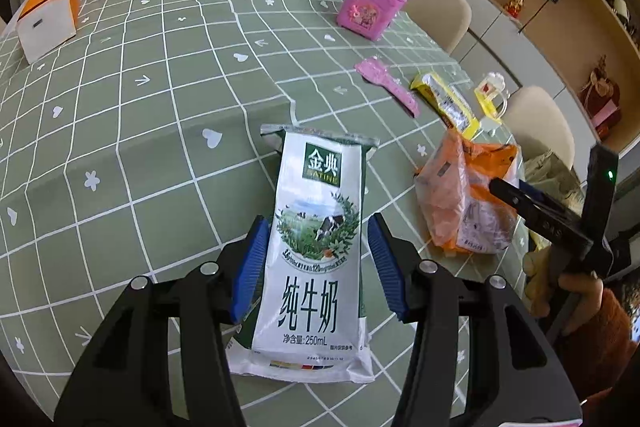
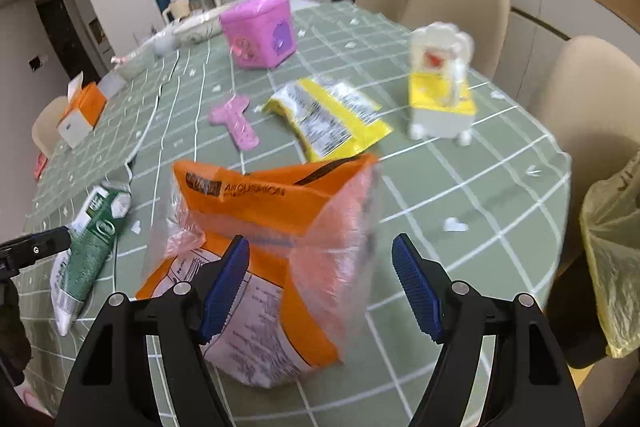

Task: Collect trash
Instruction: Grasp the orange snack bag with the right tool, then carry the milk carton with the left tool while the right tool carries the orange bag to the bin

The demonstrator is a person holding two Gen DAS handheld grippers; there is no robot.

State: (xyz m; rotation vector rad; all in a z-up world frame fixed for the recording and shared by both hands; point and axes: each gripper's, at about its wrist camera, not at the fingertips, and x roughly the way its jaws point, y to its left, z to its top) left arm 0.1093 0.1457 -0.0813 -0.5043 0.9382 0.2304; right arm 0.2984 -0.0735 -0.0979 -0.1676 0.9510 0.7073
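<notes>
**A:** How far along is the trash collecting looking to you?

**B:** Barely started, I'd say. Every piece I can spot is still lying on the desk [image 1: 120,147]. The left gripper [image 1: 316,267] is straddling the milk carton [image 1: 316,227], which is lying flat near the desk's front edge, but the blue pads are standing slightly apart from its sides with a sliver of gap showing, so nothing is being squeezed yet.

**A:** And the other hand?

**B:** The right gripper [image 2: 320,283] is standing wide apart over the orange air-cushion mailer [image 2: 272,247]. One pad is sitting in front of the crumpled plastic, the other is well off to its side over bare cloth. No grip there either.

**A:** So two pickups are being lined up at once. What else is waiting?

**B:** The yellow wrapper [image 2: 332,119] is lying farther back, with a pink spatula-shaped piece [image 2: 236,123] just beside it. Whether that pink piece counts as trash, I can't tell. Same for the little white-and-yellow toy [image 2: 440,91] and the pink box [image 2: 260,31]; they look more like belongings.

**A:** Anywhere for the trash to be going?

**B:** A yellowish plastic bag [image 2: 612,247] is hanging off the desk's right edge in the right wrist view. I'm guessing that's the destination, though I can't see inside it.

**A:** So the remaining work?

**B:** Closing on both items, carrying them to the bag, then returning for the wrapper at least.
</notes>
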